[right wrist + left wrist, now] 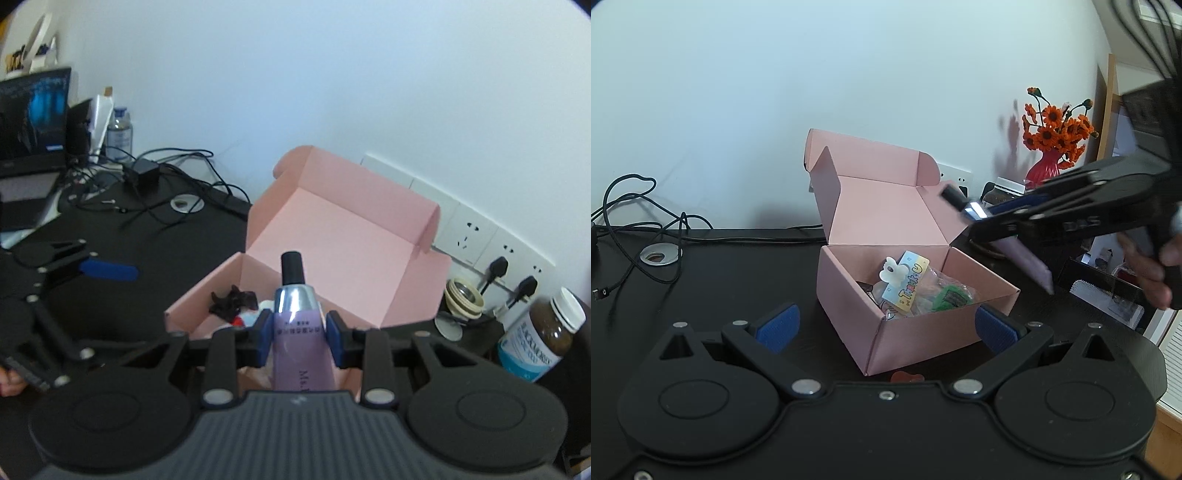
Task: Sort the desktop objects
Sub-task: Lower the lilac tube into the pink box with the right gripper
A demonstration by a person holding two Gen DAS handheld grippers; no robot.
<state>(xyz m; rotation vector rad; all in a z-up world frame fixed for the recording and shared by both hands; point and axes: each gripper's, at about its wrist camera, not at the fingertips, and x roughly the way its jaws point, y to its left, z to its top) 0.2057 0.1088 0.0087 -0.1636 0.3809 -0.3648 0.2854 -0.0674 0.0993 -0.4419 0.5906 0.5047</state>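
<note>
The pink box (916,291) sits open on the black desk (720,280); a few small things, like a thank-you packet (905,286), are already inside; the right gripper (300,336) squeezes a purple tube (301,332) tight, at about two o'clock from the box; the left gripper (886,326) is wide open and holds nothing; I think the tube goes in next; a small red thing (907,376) at six o'clock by the box is still out.

1. Your counter (746,266) is black, against a pale wall.
2. The open pink box (916,332) sits on it, near the middle.
3. Far left, black cables (639,221) trail around a round metal grommet (660,255).
4. Far right stand a red vase (1044,168) of orange flowers and a brown supplement jar (541,334).
5. A small orange piece (905,376) lies just beside the box's near corner.
</note>
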